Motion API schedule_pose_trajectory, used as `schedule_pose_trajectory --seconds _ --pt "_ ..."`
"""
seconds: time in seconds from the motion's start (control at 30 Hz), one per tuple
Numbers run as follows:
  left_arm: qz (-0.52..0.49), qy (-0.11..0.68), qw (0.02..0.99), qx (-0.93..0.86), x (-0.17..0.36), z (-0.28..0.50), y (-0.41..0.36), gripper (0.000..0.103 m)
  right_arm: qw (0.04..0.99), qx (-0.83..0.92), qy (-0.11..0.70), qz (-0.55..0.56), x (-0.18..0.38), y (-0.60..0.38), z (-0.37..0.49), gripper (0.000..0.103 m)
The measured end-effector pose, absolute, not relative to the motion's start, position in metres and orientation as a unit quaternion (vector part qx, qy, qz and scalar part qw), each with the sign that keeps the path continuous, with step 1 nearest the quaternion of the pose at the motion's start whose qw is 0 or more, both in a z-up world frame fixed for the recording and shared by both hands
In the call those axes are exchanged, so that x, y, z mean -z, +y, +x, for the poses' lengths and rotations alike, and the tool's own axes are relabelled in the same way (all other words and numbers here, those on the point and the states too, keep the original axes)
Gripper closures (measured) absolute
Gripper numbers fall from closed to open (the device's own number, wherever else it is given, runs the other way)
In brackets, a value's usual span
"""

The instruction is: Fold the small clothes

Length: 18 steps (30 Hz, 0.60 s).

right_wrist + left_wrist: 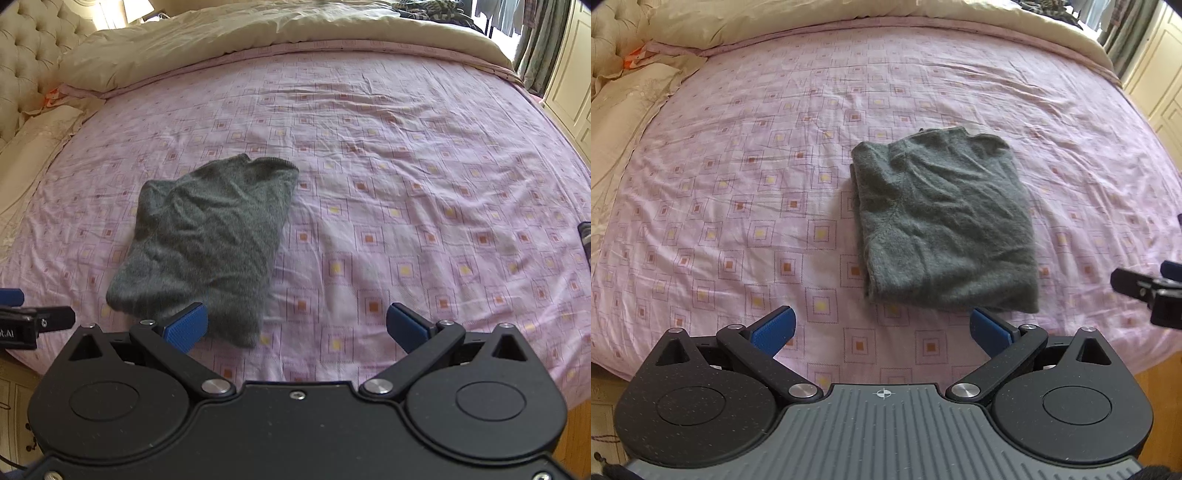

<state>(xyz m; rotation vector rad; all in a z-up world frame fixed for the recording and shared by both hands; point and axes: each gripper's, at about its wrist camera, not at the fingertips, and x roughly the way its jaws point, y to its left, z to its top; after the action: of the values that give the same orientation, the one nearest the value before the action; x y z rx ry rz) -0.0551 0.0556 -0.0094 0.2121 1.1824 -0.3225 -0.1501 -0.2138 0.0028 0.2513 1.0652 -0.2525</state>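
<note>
Grey knit, fuzzy surface: a small sweater (945, 225) lay folded into a rough rectangle on the bed, creased across its top layer, with the neck opening at the far end. It sat just ahead of the left gripper (882, 332), slightly toward that gripper's right finger, the near hem close above the fingertips but not touching them. From the right gripper (297, 326) the sweater (210, 240) lay ahead and to the left, its near corner passing behind the left blue pad (186, 326) in that view; contact there could not be judged. Both grippers stood spread wide, blue pads far apart, nothing between them. Each tool showed at the edge of the other's view: the right one at the left camera's right margin, the left one at the right camera's left margin, both held off the near edge of the bed. Beneath the garment, a pink sheet (738, 184) printed with nested squares, wrinkled, covered the mattress. Beyond it, a beige duvet (258, 33) was bunched along the far side. A tufted cream headboard (26, 55) stood far left, cream cupboard doors (569, 85) far right.
</note>
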Motion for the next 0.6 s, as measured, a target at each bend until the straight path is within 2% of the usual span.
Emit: schedule_pose_trajectory --seconds 0.6 --pt "0.087 0.55 0.822 0.119 -0.009 -0.067 0.049 0.002 0.836 0.133 0.52 0.115 -0.019 -0.224 -0.164 0.001"
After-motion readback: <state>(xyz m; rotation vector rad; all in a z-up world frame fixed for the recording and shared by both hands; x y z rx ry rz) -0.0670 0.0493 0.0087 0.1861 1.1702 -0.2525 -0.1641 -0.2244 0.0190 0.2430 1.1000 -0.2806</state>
